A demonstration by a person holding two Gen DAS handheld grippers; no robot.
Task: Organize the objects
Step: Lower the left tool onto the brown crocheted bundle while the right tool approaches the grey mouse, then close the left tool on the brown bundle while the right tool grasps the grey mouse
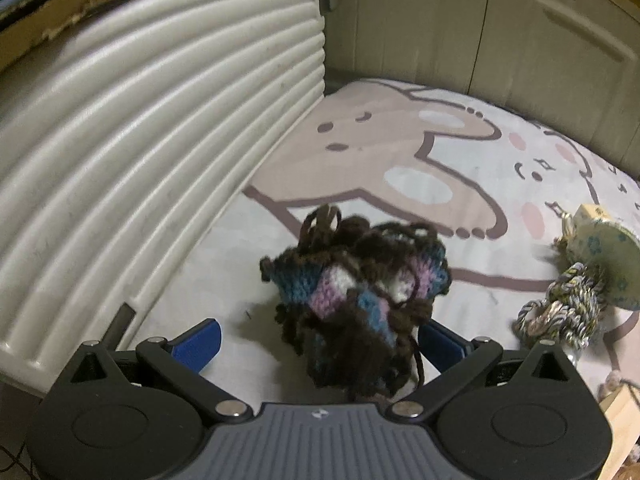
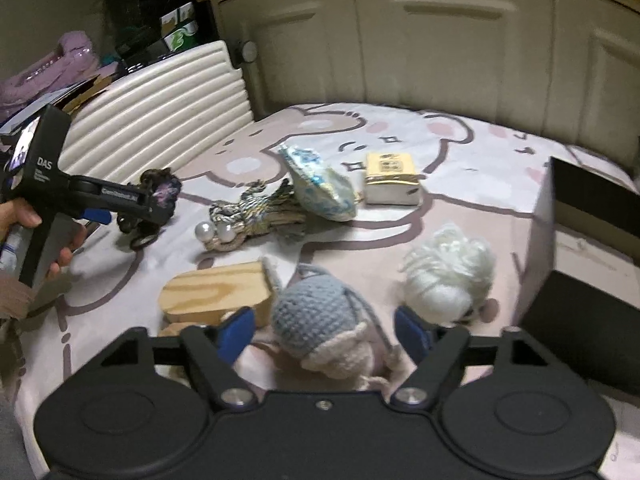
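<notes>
Between the wide-open left tool (image 1: 318,344) pads lies a brown-fringed blue-pink knitted bundle (image 1: 356,292), ungripped. Right tool (image 2: 324,334), equally wide, straddles a grey crocheted doll (image 2: 320,316). At two o'clock, the dark box (image 2: 592,248) shows nothing inside; sorting seems barely begun.

At the left edge of the right wrist view, the letters "DAS" are showing in white on the black side of the left hand-held gripper (image 2: 154,204), just beneath its small lit screen; smaller lines under them are staying too blurred to read. A white label is running along that gripper's arm, unreadable as well. Dark print is sitting on top of the yellow box (image 2: 392,178) above centre, too small to make out.
</notes>
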